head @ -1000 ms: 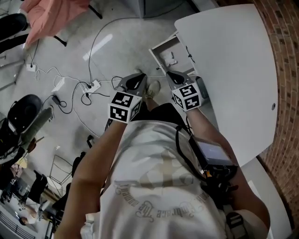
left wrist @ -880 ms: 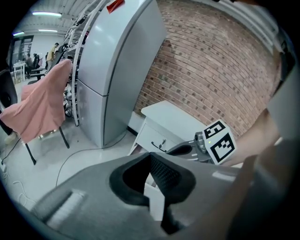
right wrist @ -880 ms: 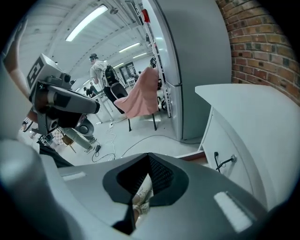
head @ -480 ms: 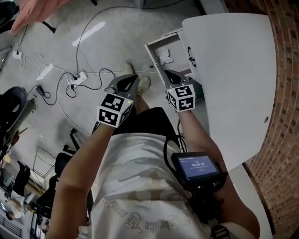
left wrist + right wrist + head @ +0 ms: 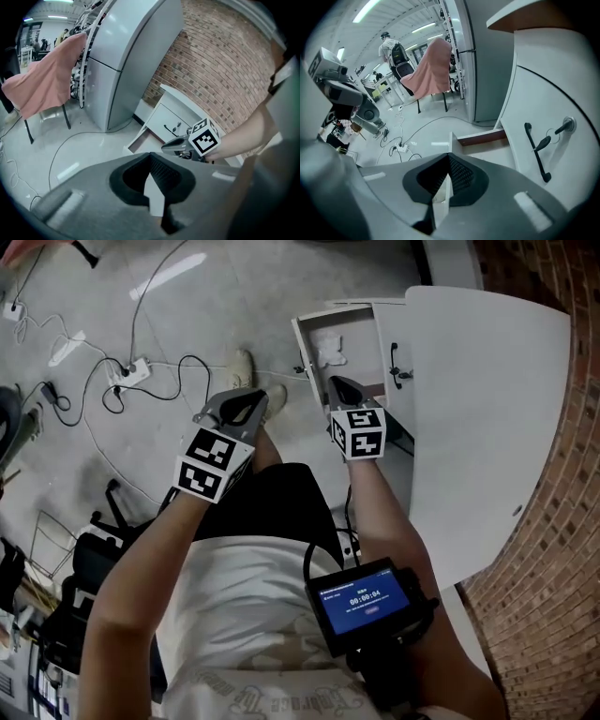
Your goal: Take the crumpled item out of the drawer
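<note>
A white drawer (image 5: 309, 338) stands pulled out of the white cabinet (image 5: 469, 418) at the top of the head view. A small crumpled white item (image 5: 330, 357) lies inside it. My right gripper (image 5: 334, 382) is shut and empty, its tips just at the drawer's near side, short of the item. My left gripper (image 5: 266, 395) is also shut and empty, over the floor to the left of the drawer. In the right gripper view the drawer's rim (image 5: 480, 137) shows past the shut tips (image 5: 449, 157); the item is hidden there. The left gripper view (image 5: 150, 155) shows the right gripper (image 5: 180, 146) by the drawer (image 5: 140, 140).
A black handle (image 5: 536, 152) and a lock (image 5: 566, 125) sit on the cabinet front above the drawer. Cables and a power strip (image 5: 131, 371) lie on the floor to the left. A pink cloth (image 5: 47, 79) hangs on a chair beside a tall grey cabinet (image 5: 126, 61). A brick wall (image 5: 553, 521) is at the right.
The head view has swung so the drawer and cabinet sit more fully in view. Both grippers have come closer to the drawer and stay shut.
</note>
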Demonstrator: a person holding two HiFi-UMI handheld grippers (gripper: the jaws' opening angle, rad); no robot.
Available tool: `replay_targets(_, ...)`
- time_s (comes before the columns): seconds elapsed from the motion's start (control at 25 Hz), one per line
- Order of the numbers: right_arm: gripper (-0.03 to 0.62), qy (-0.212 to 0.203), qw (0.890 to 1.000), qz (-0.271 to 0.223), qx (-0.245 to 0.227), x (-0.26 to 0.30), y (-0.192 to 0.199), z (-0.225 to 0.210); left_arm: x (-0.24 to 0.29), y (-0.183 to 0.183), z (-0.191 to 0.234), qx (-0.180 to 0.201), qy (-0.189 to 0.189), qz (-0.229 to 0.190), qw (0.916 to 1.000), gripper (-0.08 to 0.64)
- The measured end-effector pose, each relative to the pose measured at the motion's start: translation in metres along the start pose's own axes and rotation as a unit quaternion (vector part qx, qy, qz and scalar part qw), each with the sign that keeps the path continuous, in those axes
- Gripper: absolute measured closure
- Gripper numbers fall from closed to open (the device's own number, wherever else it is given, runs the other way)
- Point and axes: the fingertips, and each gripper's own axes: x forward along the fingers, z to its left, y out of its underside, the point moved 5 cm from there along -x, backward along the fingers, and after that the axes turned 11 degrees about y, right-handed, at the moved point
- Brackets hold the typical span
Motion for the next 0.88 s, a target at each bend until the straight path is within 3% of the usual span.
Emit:
replay_targets(0.52,0.583,0.027,0.998,0.058,-0.005,0.073,0.037,-0.023,0.041,0.027,0.04,-0.023,0.017,0.015,0.9995,0.557)
replay_targets(0.88,0.584,0.029,0.997,0.073,-0.016,0.121,0.053,-0.038,0.072,0.034,0.06,-0.035,0.017,0.012,0.9992,0.557)
